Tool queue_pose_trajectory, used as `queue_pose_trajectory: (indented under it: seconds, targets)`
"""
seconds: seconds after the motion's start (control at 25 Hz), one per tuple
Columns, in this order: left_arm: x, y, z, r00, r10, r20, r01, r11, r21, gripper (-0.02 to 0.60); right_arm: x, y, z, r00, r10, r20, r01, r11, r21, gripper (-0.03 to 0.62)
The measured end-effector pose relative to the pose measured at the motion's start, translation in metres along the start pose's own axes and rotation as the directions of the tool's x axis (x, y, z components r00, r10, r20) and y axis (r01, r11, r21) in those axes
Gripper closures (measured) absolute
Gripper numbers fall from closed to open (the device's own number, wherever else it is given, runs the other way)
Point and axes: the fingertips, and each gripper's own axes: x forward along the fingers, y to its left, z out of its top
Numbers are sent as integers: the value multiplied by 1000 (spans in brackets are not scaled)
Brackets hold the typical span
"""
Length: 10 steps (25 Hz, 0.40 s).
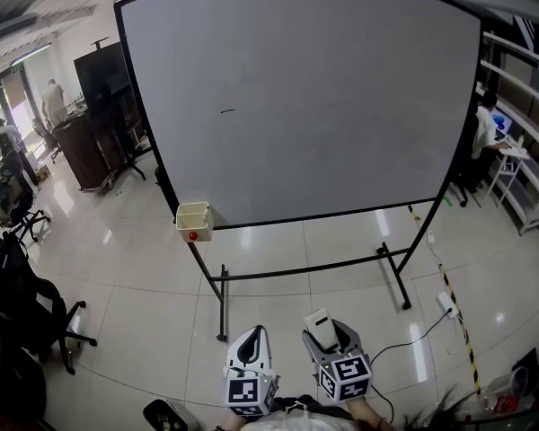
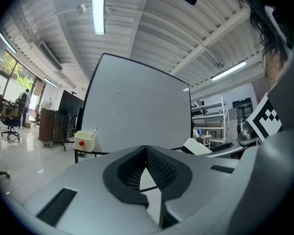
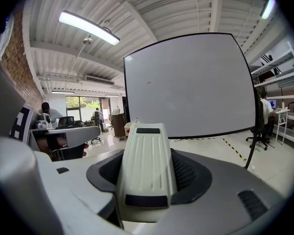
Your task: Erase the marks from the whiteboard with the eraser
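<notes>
A large whiteboard [image 1: 305, 97] on a black wheeled stand fills the head view; one short dark mark [image 1: 226, 110] sits on its upper left part. The board also shows in the left gripper view [image 2: 137, 111] and right gripper view [image 3: 191, 87]. My right gripper [image 1: 322, 329] is low in the head view, well short of the board, shut on a cream-white eraser [image 3: 147, 165], which also shows between its jaws in the head view [image 1: 318, 325]. My left gripper [image 1: 250, 347] hangs beside it, shut with nothing between its fingers [image 2: 159, 168].
A small cream box [image 1: 194, 220] with a red dot hangs at the board's lower left corner. Office chairs [image 1: 27, 303] and a dark cabinet [image 1: 94, 142] stand left. Shelving [image 1: 525, 178] and a seated person are right. A cable and power strip [image 1: 447, 305] lie on the tiled floor.
</notes>
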Motion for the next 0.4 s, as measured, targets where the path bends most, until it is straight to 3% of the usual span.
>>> queue_pose_trajectory:
  seconds: [0.28, 0.4]
  targets:
    - [1, -5, 4, 1000, -11, 1, 11, 1000, 0, 592, -1, 0, 1, 1000, 0, -4, 0, 1000, -4, 321]
    - [0, -5, 11, 1000, 1, 12, -1, 999, -34, 592, 2, -4, -4, 1000, -10, -2, 10, 1000, -15, 321]
